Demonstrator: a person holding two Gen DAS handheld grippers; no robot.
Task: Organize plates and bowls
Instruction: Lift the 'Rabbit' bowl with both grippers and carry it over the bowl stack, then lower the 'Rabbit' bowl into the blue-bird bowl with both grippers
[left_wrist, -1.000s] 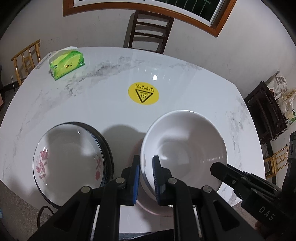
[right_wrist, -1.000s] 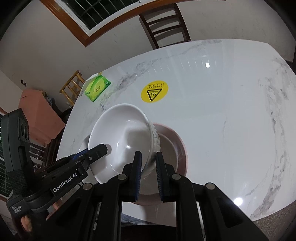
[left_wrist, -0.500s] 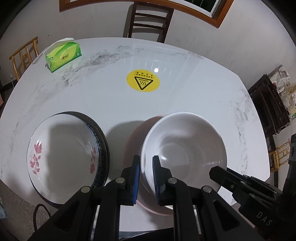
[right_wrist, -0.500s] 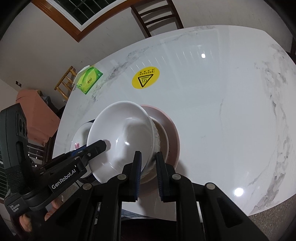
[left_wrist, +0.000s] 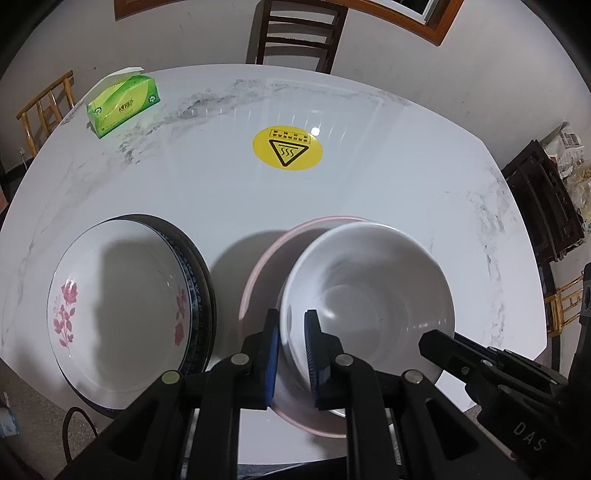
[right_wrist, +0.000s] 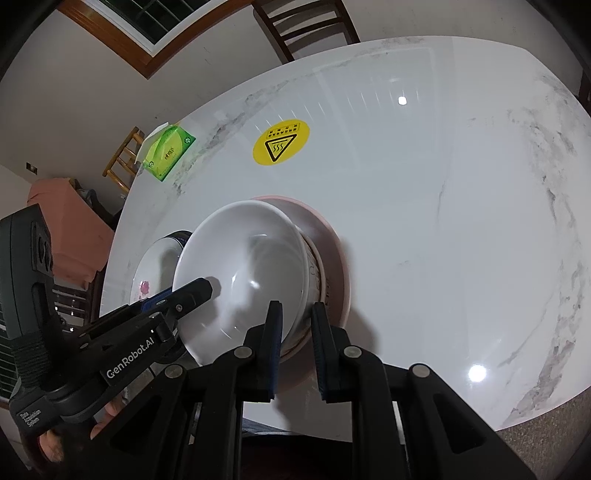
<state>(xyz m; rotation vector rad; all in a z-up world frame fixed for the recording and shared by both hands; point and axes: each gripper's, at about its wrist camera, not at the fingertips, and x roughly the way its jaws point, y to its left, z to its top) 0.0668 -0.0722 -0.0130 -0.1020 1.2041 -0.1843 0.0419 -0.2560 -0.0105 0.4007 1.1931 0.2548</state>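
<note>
A white bowl (left_wrist: 369, 295) is held by both grippers above a pink plate (left_wrist: 266, 258). My left gripper (left_wrist: 291, 354) is shut on the bowl's left rim. My right gripper (right_wrist: 297, 343) is shut on the bowl's right rim; the white bowl (right_wrist: 243, 266) sits in or over another patterned bowl (right_wrist: 317, 273) on the pink plate (right_wrist: 340, 258). A floral plate (left_wrist: 118, 306) tops a stack of dark-rimmed plates (left_wrist: 203, 269) to the left, also visible in the right wrist view (right_wrist: 155, 266).
A white marble table (left_wrist: 369, 177) carries a yellow heat-warning sticker (left_wrist: 287, 147) and a green tissue box (left_wrist: 122, 103) at the far left. A dark wooden chair (left_wrist: 295, 33) stands behind the table. The table's near edge (right_wrist: 517, 417) runs close below the bowls.
Both grippers have lifted with the white bowl still held. The view has drawn back and the pink plate under the bowl shows more on its left side.
</note>
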